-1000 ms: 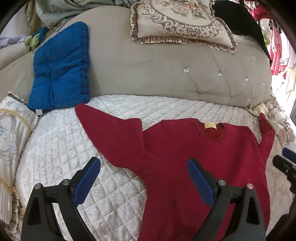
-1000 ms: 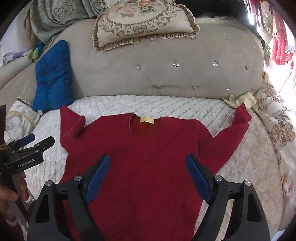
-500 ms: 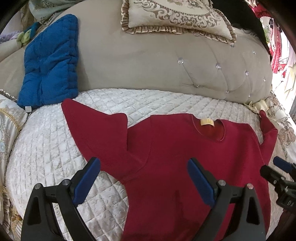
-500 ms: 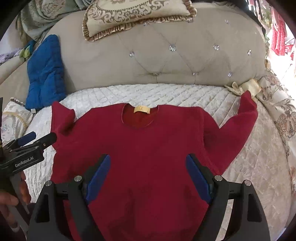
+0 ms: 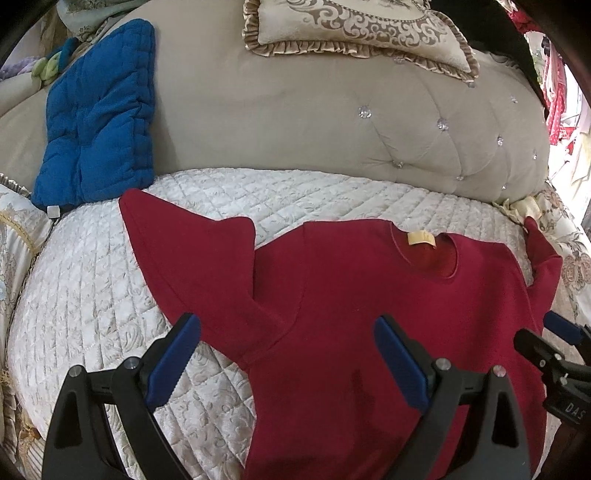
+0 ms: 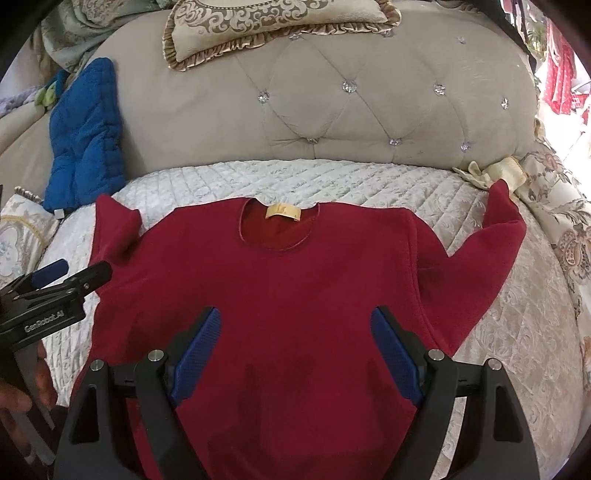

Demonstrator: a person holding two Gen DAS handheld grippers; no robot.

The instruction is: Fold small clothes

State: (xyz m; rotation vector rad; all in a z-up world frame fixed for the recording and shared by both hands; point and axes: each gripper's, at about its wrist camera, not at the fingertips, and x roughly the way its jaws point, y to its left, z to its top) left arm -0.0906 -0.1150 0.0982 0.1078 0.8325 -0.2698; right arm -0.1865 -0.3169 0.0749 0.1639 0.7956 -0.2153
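A small dark red sweater (image 5: pixel 369 302) (image 6: pixel 288 295) lies flat and face up on the quilted white cushion (image 5: pixel 92 288), with a yellow neck label (image 6: pixel 282 212). Its left sleeve (image 5: pixel 192 258) spreads out to the left with its cuff end folded over; its right sleeve (image 6: pixel 491 243) reaches up to the right. My left gripper (image 5: pixel 288 354) is open and empty above the sweater's left armpit. My right gripper (image 6: pixel 295 350) is open and empty above the sweater's body. Each gripper also shows at the edge of the other's view, the right one (image 5: pixel 550 339) and the left one (image 6: pixel 70 277).
A tufted beige sofa back (image 6: pixel 369 110) rises behind the cushion. A blue quilted pad (image 5: pixel 99 118) leans at the back left. A beige ornate pillow (image 5: pixel 362 26) lies on top of the back. Patterned cushions flank both sides (image 6: pixel 565 236).
Both grippers have moved forward and lower toward the sweater, which now fills more of each view. The sweater has not moved. Both grippers stay open.
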